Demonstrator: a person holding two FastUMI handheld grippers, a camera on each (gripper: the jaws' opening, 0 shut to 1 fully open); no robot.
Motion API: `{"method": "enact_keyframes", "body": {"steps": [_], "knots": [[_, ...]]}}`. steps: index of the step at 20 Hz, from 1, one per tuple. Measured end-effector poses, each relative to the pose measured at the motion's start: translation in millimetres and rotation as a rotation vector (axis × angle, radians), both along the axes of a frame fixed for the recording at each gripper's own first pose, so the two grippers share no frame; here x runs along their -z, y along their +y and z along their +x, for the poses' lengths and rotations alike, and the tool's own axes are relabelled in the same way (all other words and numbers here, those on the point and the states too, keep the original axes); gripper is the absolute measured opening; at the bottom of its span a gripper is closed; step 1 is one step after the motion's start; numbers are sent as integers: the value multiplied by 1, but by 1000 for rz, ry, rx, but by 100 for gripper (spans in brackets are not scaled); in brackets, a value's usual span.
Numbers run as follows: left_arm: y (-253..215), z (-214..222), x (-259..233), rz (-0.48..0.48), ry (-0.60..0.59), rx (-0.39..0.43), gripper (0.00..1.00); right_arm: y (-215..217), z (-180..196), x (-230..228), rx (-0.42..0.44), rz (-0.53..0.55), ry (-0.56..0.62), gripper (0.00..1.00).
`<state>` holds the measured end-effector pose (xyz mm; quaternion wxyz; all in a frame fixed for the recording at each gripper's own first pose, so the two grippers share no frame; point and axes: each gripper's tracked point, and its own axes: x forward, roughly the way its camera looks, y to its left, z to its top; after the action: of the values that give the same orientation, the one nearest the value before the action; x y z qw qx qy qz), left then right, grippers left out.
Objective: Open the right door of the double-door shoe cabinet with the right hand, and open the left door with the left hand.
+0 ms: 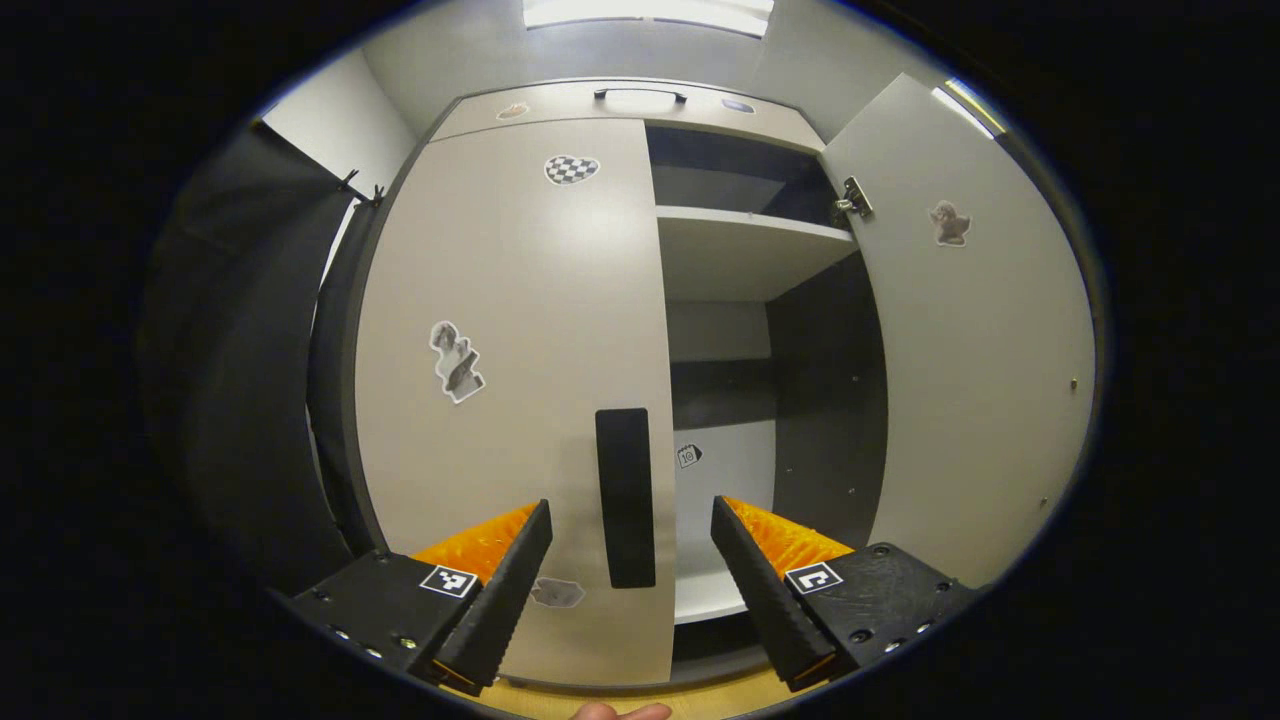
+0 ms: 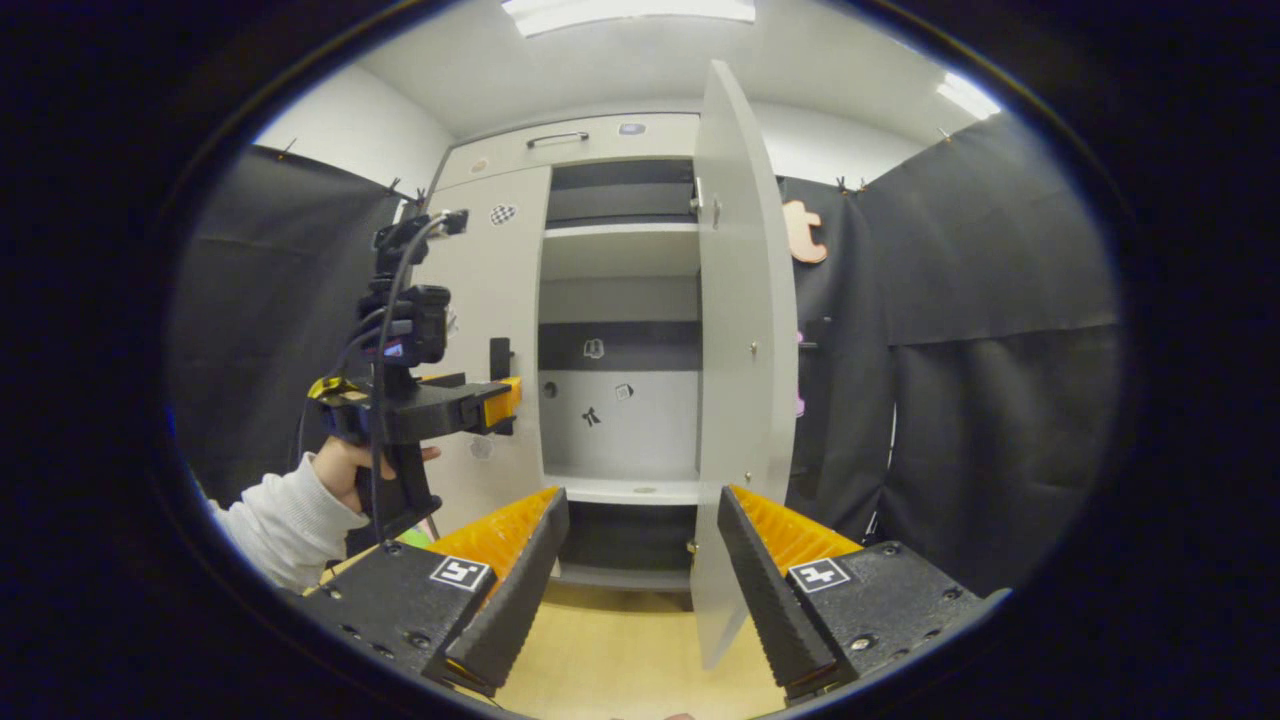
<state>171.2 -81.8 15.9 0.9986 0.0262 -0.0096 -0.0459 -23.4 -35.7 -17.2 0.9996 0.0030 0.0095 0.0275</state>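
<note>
The left gripper hangs with fingers spread before the shoe cabinet's closed left door, its black handle framed between the fingertips but apart from them. The right gripper, fingers likewise parted and holding nothing, sits back from the right door, which stands swung wide, edge-on. A hand in a pale sleeve carries the left gripper close to the handle; whether it touches cannot be told. Pale grey doors bear small stickers; dark shelves show inside.
</note>
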Motion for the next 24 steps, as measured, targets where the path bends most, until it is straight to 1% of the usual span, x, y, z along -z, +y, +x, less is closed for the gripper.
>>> {"method": "enact_keyframes", "body": {"steps": [4, 12, 18, 22, 23, 24], "knots": [[1, 22, 9, 13, 24, -24, 95, -7, 0, -1, 21, 7, -10, 94], [5, 42, 18, -13, 46, -47, 95, -12, 5, -3, 38, 10, -17, 94], [8, 43, 18, -27, 56, -70, 93, -14, 7, -2, 42, 17, -12, 94], [6, 44, 18, -27, 58, -69, 94, -18, 8, 1, 46, 10, -7, 94], [4, 44, 18, -34, 56, -65, 94, -18, 8, 2, 46, 9, -6, 94], [6, 41, 18, -42, 55, -67, 91, -18, 7, 2, 45, 9, -7, 94]]}}
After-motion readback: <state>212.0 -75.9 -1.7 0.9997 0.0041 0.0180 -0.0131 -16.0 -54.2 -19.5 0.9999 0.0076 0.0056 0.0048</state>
